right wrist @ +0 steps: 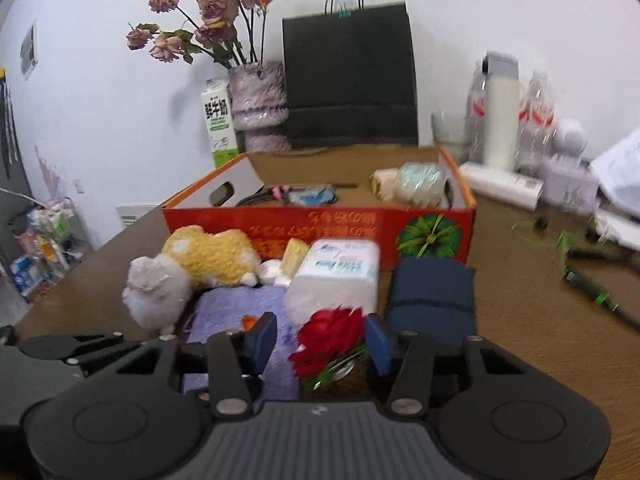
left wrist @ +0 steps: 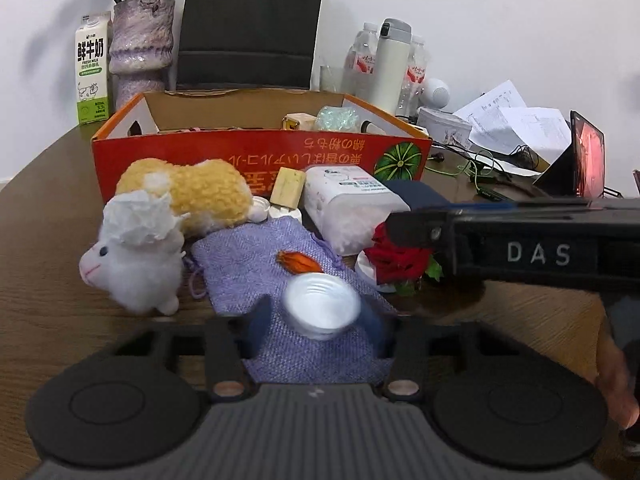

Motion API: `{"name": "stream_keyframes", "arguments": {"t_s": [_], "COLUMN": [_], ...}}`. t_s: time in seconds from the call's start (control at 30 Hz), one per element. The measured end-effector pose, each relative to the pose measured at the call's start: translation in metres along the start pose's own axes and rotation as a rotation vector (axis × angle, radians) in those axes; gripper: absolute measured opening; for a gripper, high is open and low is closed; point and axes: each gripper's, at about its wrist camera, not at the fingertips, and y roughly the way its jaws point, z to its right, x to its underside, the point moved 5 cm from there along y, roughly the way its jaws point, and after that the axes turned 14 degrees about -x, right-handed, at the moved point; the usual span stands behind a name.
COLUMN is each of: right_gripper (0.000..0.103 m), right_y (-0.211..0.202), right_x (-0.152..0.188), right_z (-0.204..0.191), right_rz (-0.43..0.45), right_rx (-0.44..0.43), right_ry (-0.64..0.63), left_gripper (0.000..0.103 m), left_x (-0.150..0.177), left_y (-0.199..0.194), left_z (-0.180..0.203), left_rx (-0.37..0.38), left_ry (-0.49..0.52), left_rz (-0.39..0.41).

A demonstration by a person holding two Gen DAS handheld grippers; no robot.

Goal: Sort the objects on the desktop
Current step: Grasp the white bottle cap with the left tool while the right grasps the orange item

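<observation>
My left gripper (left wrist: 318, 314) is shut on a small white cap-like cup (left wrist: 322, 306), held above a purple cloth pouch (left wrist: 256, 256). My right gripper (right wrist: 322, 340) is open, with its fingers on either side of a red rose (right wrist: 332, 340), not closed on it. The rose also shows in the left wrist view (left wrist: 396, 258), with the right gripper's body reaching in over it. An orange cardboard box (left wrist: 260, 156) holding several items stands behind. In front of it lie a white plush lamb (left wrist: 136, 268), a yellow plush (left wrist: 192, 192), a white wipes pack (left wrist: 348, 204) and a navy pouch (right wrist: 432, 292).
A milk carton (left wrist: 93, 70), a vase of dried flowers (left wrist: 140, 48), a black paper bag (left wrist: 248, 24), bottles and a white flask (left wrist: 390, 68) stand at the back. Papers, cables and a phone on a stand (left wrist: 588, 156) lie at the right.
</observation>
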Motion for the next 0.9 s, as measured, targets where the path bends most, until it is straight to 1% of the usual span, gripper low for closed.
{"name": "stream_keyframes", "arguments": {"t_s": [0.07, 0.13, 0.27, 0.3, 0.33, 0.37, 0.43, 0.47, 0.53, 0.57, 0.6, 0.7, 0.8, 0.9], "right_gripper": [0.048, 0.048, 0.045, 0.041, 0.04, 0.037, 0.036, 0.033, 0.022, 0.013, 0.013, 0.013, 0.013, 0.013], "right_y": [0.002, 0.01, 0.043, 0.053, 0.061, 0.067, 0.076, 0.076, 0.074, 0.071, 0.066, 0.05, 0.022, -0.01], "right_x": [-0.006, -0.012, -0.008, -0.005, -0.002, 0.001, 0.008, 0.01, 0.01, 0.009, 0.008, 0.006, 0.005, 0.012], "right_z": [-0.007, -0.016, -0.032, -0.034, -0.035, -0.036, -0.037, -0.038, -0.04, -0.04, -0.041, -0.044, -0.051, -0.057], "right_rz": [-0.006, -0.024, -0.124, -0.152, -0.18, -0.195, -0.218, -0.213, -0.208, -0.197, -0.182, -0.139, -0.082, -0.036], "right_rx": [-0.041, -0.084, -0.172, -0.166, -0.151, -0.138, -0.126, -0.112, -0.1, -0.108, -0.119, -0.115, -0.134, -0.158], "right_ry": [-0.034, -0.072, -0.13, -0.137, -0.148, -0.156, -0.165, -0.176, -0.169, -0.15, -0.13, -0.111, -0.081, -0.055], "left_gripper": [0.04, 0.04, 0.04, 0.04, 0.04, 0.04, 0.04, 0.04, 0.04, 0.04, 0.04, 0.04, 0.04, 0.04], "left_x": [0.001, 0.003, 0.009, 0.01, 0.012, 0.014, 0.015, 0.016, 0.016, 0.016, 0.015, 0.015, 0.016, 0.019], "left_y": [-0.004, -0.011, -0.031, -0.033, -0.037, -0.039, -0.043, -0.044, -0.045, -0.046, -0.047, -0.053, -0.063, -0.073], "left_z": [-0.004, -0.013, -0.038, -0.044, -0.051, -0.056, -0.065, -0.068, -0.073, -0.075, -0.075, -0.074, -0.071, -0.065], "left_rx": [-0.003, -0.023, -0.03, -0.041, -0.054, -0.064, -0.091, -0.098, -0.112, -0.115, -0.113, -0.101, -0.098, -0.084], "left_ry": [-0.009, -0.048, -0.134, -0.144, -0.152, -0.155, -0.161, -0.163, -0.173, -0.177, -0.18, -0.182, -0.181, -0.17], "left_rz": [-0.005, -0.026, -0.041, -0.047, -0.048, -0.046, -0.046, -0.045, -0.044, -0.046, -0.05, -0.046, -0.034, -0.025]}}
